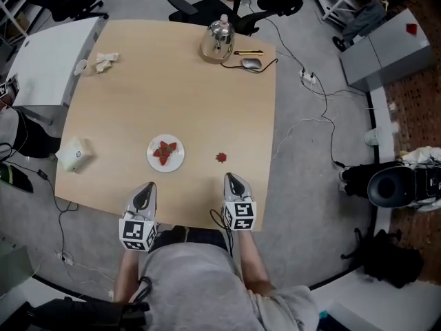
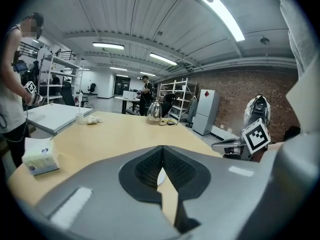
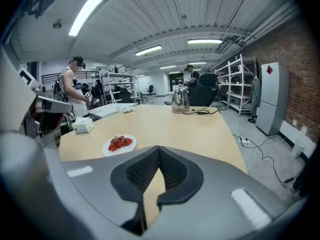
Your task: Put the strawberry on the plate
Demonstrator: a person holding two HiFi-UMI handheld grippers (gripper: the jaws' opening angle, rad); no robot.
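We hold the left gripper [image 1: 146,186] and right gripper [image 1: 229,178] with jaws pressed together, empty, at the table [image 1: 172,81] edge, one loose strawberry [image 1: 221,157] right of the plate [image 1: 179,154].

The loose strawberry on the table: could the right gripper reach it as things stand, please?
Probably yes. The strawberry lies on bare table just ahead of the right gripper, with nothing between them. Its jaws are shut and empty, so they would need to open first.
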